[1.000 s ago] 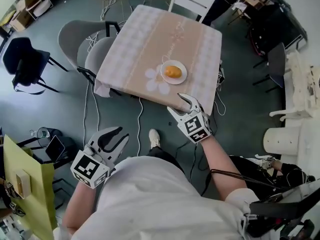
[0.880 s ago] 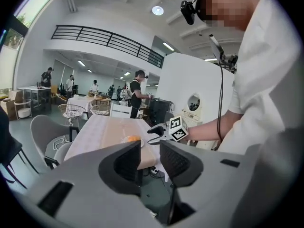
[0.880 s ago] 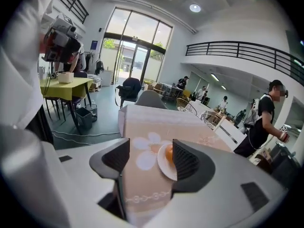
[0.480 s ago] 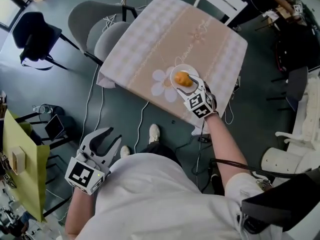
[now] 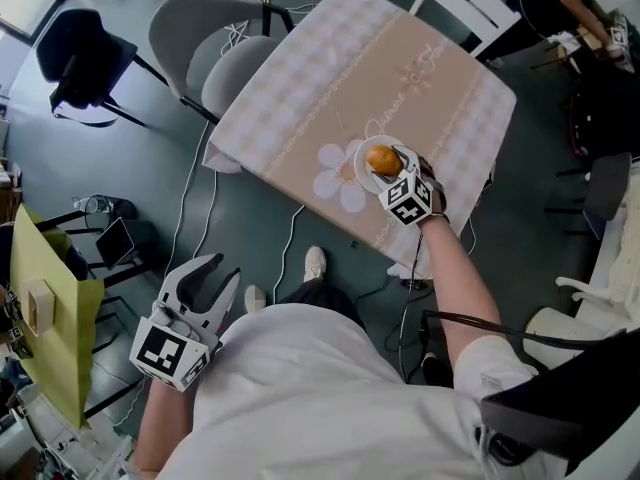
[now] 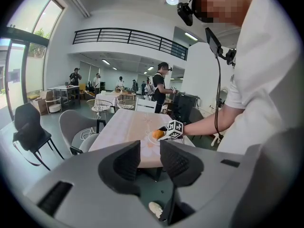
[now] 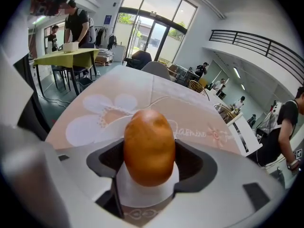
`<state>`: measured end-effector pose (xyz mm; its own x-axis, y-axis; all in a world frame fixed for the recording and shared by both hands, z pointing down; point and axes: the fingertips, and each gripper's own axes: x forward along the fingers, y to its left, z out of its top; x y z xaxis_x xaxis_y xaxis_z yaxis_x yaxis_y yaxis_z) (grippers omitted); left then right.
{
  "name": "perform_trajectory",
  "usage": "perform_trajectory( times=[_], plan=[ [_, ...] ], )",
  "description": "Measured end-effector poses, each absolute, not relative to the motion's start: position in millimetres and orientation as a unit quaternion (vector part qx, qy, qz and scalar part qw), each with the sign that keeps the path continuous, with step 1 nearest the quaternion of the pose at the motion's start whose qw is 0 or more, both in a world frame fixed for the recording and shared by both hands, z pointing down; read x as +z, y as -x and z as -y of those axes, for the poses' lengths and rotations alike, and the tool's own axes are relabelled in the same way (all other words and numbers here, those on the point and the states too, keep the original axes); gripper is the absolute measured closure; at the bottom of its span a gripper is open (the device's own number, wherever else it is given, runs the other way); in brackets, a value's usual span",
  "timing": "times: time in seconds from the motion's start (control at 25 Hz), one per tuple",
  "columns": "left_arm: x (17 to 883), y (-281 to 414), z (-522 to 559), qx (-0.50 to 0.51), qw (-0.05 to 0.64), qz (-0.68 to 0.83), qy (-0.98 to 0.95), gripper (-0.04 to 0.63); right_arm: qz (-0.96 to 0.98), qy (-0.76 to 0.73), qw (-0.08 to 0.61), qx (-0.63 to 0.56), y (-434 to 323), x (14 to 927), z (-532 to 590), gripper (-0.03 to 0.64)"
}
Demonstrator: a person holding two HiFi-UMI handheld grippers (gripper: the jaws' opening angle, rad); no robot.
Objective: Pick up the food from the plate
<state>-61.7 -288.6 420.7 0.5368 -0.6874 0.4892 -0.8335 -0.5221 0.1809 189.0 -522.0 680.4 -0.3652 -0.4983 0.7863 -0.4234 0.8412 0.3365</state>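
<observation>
Right gripper [image 7: 150,161] jaws clasp food [image 7: 149,141] on both sides, over plate [image 7: 142,194]; squeeze gently, lift straight up. Left gripper [image 6: 149,161] empty, jaws apart, well away from table [image 5: 300,118]

Head cam: we look steeply down over own shoulders; table [image 5: 300,118] at 1 o'clock, mid-range. L gripper [image 5: 212,276] cam: low beside our body, faces fwd, table well apart at 12 o'clock. R gripper [image 5: 392,160] cam: just above plate [image 7: 142,191], v. close, food [image 7: 149,146] fills centre. All 3 share table + food; head & L cams also share R gripper.
</observation>
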Motion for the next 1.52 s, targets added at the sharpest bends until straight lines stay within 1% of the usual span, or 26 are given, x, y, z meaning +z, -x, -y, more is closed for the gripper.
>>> perform_trajectory(
  times=[0.32, 0.8, 0.84, 0.96, 1.0, 1.52],
  plan=[
    [418, 71, 292, 0.175, 0.195, 0.443, -0.857, 0.474, 0.828, -0.315, 0.464, 0.002, -193, 668, 519, 0.288],
    [404, 91, 253, 0.146, 0.171, 0.4, -0.888, 0.477, 0.824, -0.372, 0.427, 0.022, -173, 600, 457, 0.288],
    [404, 94, 248, 0.142, 0.171, 0.397, -0.89, 0.488, 0.824, -0.377, 0.422, 0.022, -168, 593, 448, 0.288],
    [402, 107, 230, 0.134, 0.158, 0.387, -0.898, 0.569, 0.826, -0.39, 0.407, 0.019, -153, 571, 420, 0.288],
    [402, 111, 223, 0.133, 0.154, 0.384, -0.901, 0.58, 0.828, -0.393, 0.4, 0.018, -146, 565, 409, 0.289],
    [406, 165, 134, 0.119, 0.148, 0.339, -0.922, 0.586, 0.831, -0.425, 0.36, -0.005, -70, 497, 271, 0.289]
  ],
)
